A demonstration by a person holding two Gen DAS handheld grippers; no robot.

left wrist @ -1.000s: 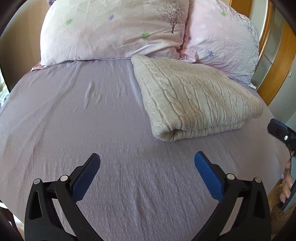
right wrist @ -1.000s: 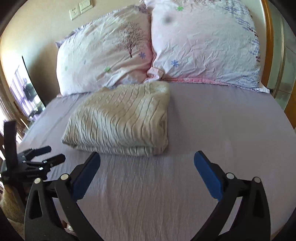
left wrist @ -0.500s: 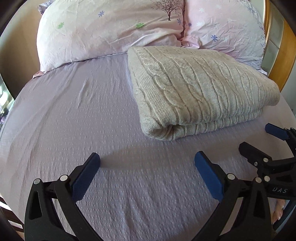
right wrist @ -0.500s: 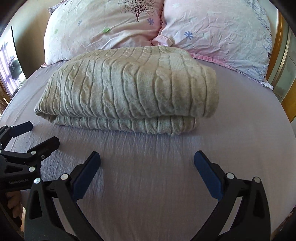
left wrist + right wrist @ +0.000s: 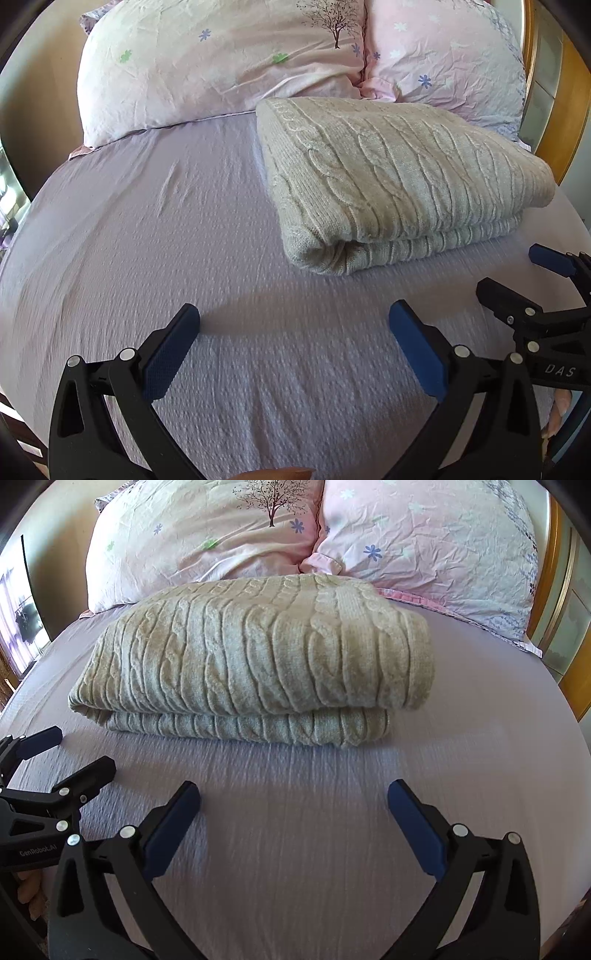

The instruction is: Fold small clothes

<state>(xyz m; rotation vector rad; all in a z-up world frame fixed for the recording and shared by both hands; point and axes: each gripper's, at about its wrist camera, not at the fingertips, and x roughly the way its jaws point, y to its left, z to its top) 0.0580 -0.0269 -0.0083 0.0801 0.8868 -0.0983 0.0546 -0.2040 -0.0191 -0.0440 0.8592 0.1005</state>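
Left-wrist view: my left claw (image 5: 293,325) gapes wide and empty over the lilac crinkled bedsheet (image 5: 147,240), the folded beige cable-knit sweater (image 5: 399,177) at one o'clock below two pink floral pillows (image 5: 221,62). A second ago both claws hung well back; now my right claw (image 5: 293,805), equally wide, has closed in, sweater (image 5: 258,657) at twelve. I judge re-gripping comes next.

A bed (image 5: 184,240) wears a lilac textured sheet (image 5: 295,830). Two pink floral pillows (image 5: 221,62) (image 5: 443,62) lean side by side, touching, against a wooden headboard (image 5: 569,110).
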